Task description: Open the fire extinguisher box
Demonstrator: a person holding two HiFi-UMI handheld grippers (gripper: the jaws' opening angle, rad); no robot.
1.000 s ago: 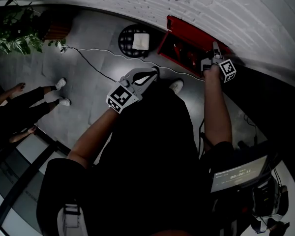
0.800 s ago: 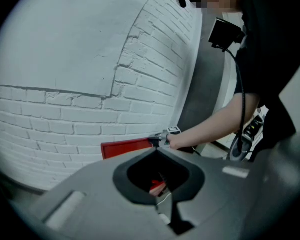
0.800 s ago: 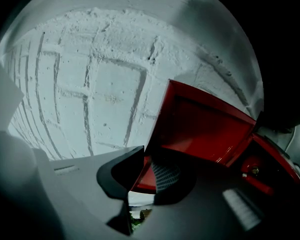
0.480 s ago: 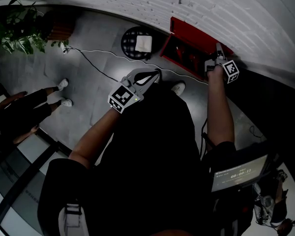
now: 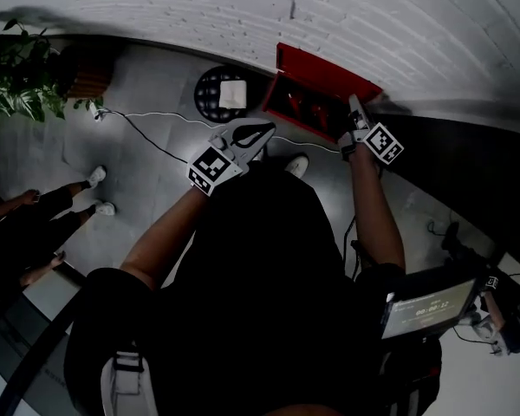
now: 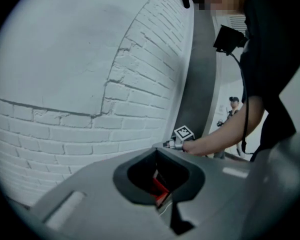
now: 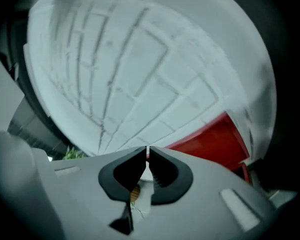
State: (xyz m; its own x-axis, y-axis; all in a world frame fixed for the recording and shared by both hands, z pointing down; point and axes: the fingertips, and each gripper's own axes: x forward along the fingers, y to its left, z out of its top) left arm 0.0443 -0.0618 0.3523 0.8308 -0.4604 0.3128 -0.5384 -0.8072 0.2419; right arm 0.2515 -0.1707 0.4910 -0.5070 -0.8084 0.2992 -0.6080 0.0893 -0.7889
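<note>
You have one red box (image 5: 325, 69) on the floor (image 5: 139, 172), far and right of centre, against the white brick wall (image 5: 156, 7). Its inside faces up at you, with dark red shapes in it too dim to count.

Your right gripper (image 5: 354, 104) is over the box's right end; whether it touches the box cannot be told. Its two jaws stand tip to tip with only a hairline slit between them, and nothing is in them. In the right gripper view the box's red side rises just right of the jaws, against the wall.

Your left gripper (image 5: 262, 130) hangs nearer and left of the box, apart from it, pointing toward it. Its two jaws meet at the tips on nothing, and a bit of red shows through the loop between their pads.

Left of the box sits one round black stand (image 5: 210, 102) with one white square (image 5: 232, 94) on it. One white cable (image 5: 147, 133) runs along the floor from the far left toward the box. One plant (image 5: 17, 76) stands at the far left. A bystander's two white shoes (image 5: 95, 176) are at the left, and one lit screen (image 5: 426, 303) is near right.
</note>
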